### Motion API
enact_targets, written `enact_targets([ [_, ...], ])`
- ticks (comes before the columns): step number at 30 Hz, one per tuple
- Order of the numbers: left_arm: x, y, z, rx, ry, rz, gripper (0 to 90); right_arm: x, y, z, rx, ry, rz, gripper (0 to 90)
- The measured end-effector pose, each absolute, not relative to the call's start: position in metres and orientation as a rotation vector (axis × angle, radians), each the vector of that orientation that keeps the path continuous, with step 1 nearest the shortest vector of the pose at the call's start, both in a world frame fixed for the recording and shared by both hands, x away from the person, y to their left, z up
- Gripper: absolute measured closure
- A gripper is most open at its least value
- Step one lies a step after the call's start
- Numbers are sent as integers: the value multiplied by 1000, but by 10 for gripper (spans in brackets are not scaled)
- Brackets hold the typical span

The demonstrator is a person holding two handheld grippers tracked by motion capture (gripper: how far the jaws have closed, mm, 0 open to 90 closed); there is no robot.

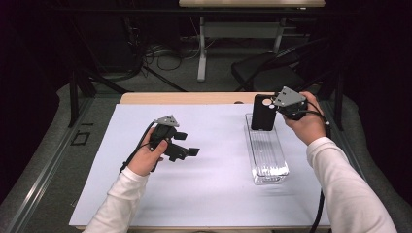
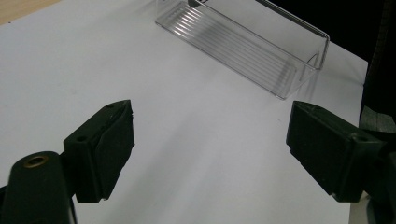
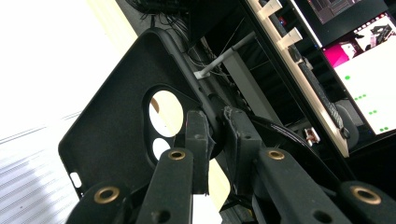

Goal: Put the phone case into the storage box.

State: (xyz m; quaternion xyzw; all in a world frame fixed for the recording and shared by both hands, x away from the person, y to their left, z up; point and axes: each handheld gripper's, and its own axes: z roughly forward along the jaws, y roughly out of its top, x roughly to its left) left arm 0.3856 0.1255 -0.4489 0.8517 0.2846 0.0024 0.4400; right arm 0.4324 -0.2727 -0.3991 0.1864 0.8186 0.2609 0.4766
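R tongs (image 1: 275, 108) clamped on black phone case (image 1: 264, 112) over clear tray (image 1: 266, 162); L tongs (image 1: 187, 144) wide, empty.

A: Any writing, brand or number to read here?

B: None. The black phone case (image 3: 121, 116) is plain, and so is the clear plastic tray (image 2: 261, 44).

A: And the monitor (image 3: 369, 70)?

B: It shows a white field with green dots and a magenta patch, but no letters I can make out.
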Motion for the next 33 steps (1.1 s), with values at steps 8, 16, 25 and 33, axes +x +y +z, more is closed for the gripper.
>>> enact_targets([
  [8, 386, 126, -449, 2111, 710, 3, 155, 440, -274, -412, 468, 1995, 636, 807],
  [16, 385, 124, -450, 2116, 702, -8, 155, 448, -276, -422, 485, 1984, 639, 807],
  [25, 387, 127, -451, 2108, 714, -7, 155, 456, -274, -429, 474, 1959, 647, 807],
  [33, 387, 128, -451, 2105, 719, -7, 155, 460, -268, -434, 425, 1944, 619, 808],
])
